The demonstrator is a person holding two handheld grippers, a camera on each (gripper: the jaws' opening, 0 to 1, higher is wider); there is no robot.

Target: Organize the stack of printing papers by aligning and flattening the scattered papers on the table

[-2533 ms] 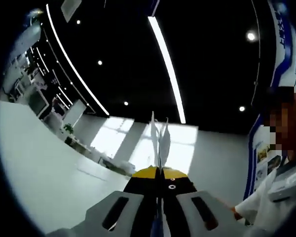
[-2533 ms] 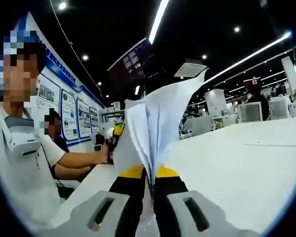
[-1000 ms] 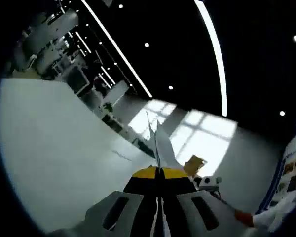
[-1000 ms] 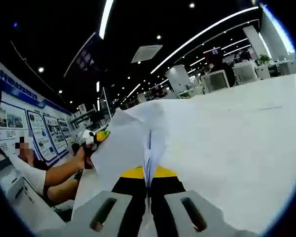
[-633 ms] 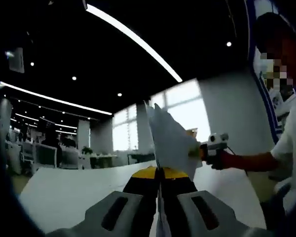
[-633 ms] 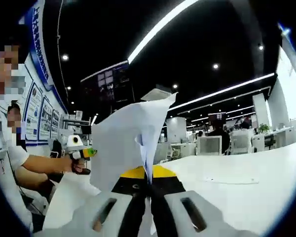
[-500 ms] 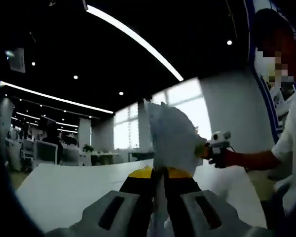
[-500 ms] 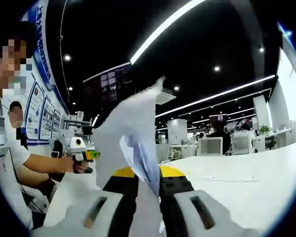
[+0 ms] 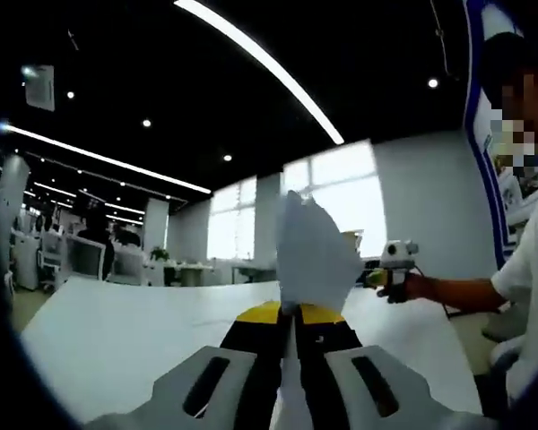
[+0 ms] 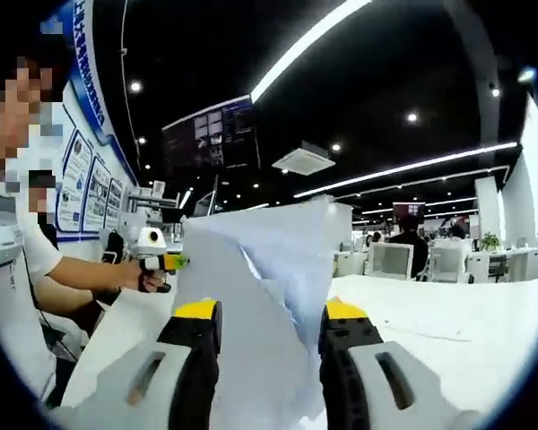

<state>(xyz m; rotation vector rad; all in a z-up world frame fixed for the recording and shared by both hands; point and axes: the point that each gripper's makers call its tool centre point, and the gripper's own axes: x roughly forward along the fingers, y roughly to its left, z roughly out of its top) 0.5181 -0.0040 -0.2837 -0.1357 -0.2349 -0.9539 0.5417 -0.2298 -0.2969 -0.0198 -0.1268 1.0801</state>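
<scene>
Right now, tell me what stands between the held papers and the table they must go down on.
Nothing visible does. The left tool is shut on the papers; the right tool has opened, the papers loose between its jaws. The white table beneath looks bare where it shows.

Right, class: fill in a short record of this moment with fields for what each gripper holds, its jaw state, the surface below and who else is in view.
left gripper: jaws shut on the stack of white printing papers, sheets standing upright
right gripper: jaws spread wide apart, the paper stack loose between them
surface: large white table beneath both grippers
person: a white-sleeved arm reaching in from the right of the left gripper view
background: open office, ceiling light strips
</scene>
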